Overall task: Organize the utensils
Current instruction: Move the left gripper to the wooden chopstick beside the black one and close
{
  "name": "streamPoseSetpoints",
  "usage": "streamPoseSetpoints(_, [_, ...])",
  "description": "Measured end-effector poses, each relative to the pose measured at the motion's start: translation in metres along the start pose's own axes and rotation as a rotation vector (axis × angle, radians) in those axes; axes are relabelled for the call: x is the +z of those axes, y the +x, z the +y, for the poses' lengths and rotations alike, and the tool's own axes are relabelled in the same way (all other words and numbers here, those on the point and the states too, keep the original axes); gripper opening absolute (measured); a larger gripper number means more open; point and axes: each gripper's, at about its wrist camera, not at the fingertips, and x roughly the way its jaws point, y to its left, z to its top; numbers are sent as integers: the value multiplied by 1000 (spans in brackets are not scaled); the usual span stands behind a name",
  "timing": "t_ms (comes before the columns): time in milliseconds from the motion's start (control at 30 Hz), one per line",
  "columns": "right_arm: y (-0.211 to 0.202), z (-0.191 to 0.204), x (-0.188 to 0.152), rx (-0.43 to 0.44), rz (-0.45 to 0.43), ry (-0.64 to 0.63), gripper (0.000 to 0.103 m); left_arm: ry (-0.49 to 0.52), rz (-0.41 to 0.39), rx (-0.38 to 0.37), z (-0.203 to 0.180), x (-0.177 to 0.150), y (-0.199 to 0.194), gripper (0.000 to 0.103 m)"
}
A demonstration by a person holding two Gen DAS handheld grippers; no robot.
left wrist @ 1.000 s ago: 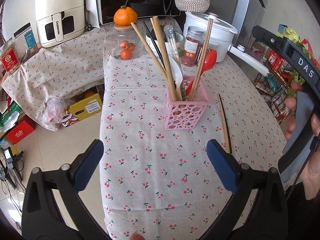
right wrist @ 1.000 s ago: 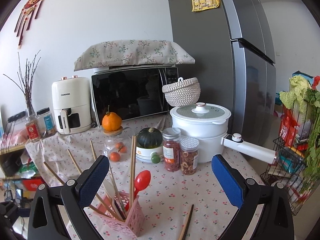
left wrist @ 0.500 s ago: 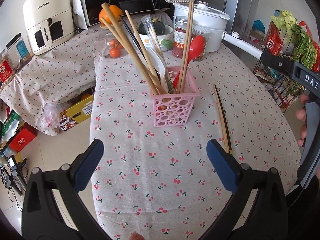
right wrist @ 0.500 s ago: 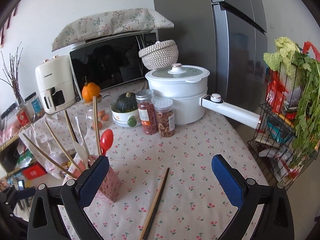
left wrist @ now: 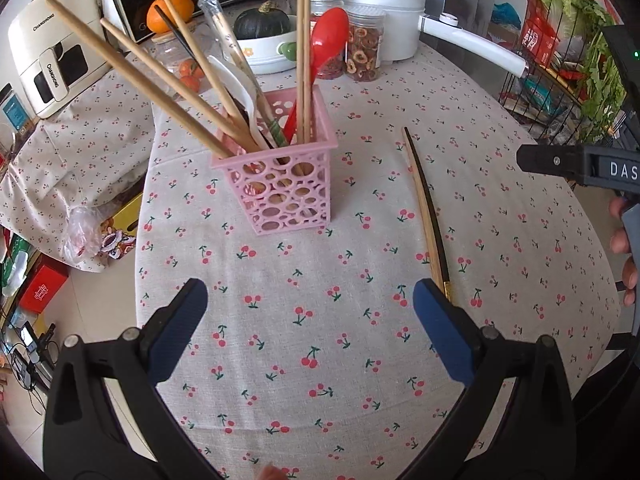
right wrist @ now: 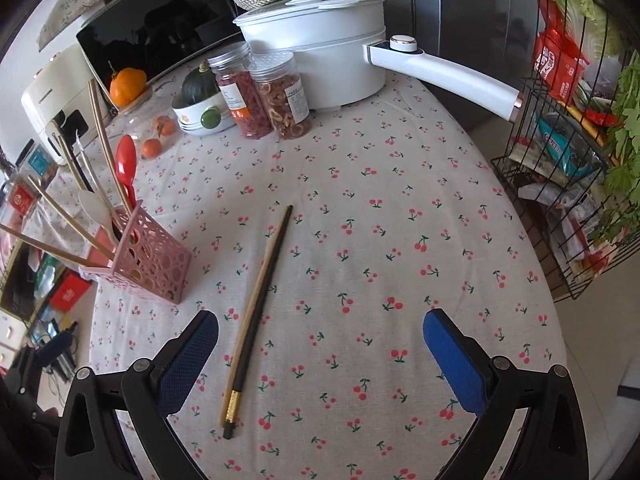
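Observation:
A pink perforated holder [left wrist: 282, 190] stands on the cherry-print tablecloth, holding several wooden chopsticks, a red spoon [left wrist: 326, 50] and a white spoon. It also shows in the right wrist view [right wrist: 146, 258]. A black chopstick and a wooden one [left wrist: 426, 210] lie side by side on the cloth to the holder's right; in the right wrist view this pair [right wrist: 258, 302] lies just right of my left finger. My left gripper [left wrist: 310, 334] is open and empty, in front of the holder. My right gripper [right wrist: 320, 356] is open and empty above the cloth.
A white pot with a long handle [right wrist: 332, 56], two jars [right wrist: 264, 98], a bowl with a squash [right wrist: 200, 108] and a microwave stand at the table's back. A wire rack of groceries [right wrist: 576, 160] stands right of the table. The table edge drops off at left.
Both grippers have tilted down toward the table and moved closer to it. The holder and the loose chopsticks now look larger. Neither gripper has changed its opening.

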Motion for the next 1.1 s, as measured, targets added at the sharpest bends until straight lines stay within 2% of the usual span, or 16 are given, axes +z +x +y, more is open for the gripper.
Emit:
streamPoseSetpoints(167, [0,-20,2,-3,37,-1,103,7,68,-46,-26,10,17,102])
streamPoseSetpoints(367, [1,-46,9,-31,45,4,103,3,83,-64,-55,31,37,101])
streamPoseSetpoints(533, [6,-67,11,-29,72,21,103,-47,116,-161,-70,55,58,66])
streamPoseSetpoints(567, [7,-70,11,-28,77,24,103,-46,112,-165,-74,59,61,63])
streamPoseSetpoints(633, [9,-76,10,-27,86,36,103,-41,95,-166,-80,66,67,42])
streamPoseSetpoints(733, [13,-85,9,-19,112,66,103,-51,88,-154,-83,75,79,27])
streamPoseSetpoints(833, [16,-89,8,-1,132,79,103,-85,116,-158,-82,81,95,17])
streamPoseSetpoints(1100, [14,-86,10,25,132,67,103,-132,154,-163,-80,86,112,12])
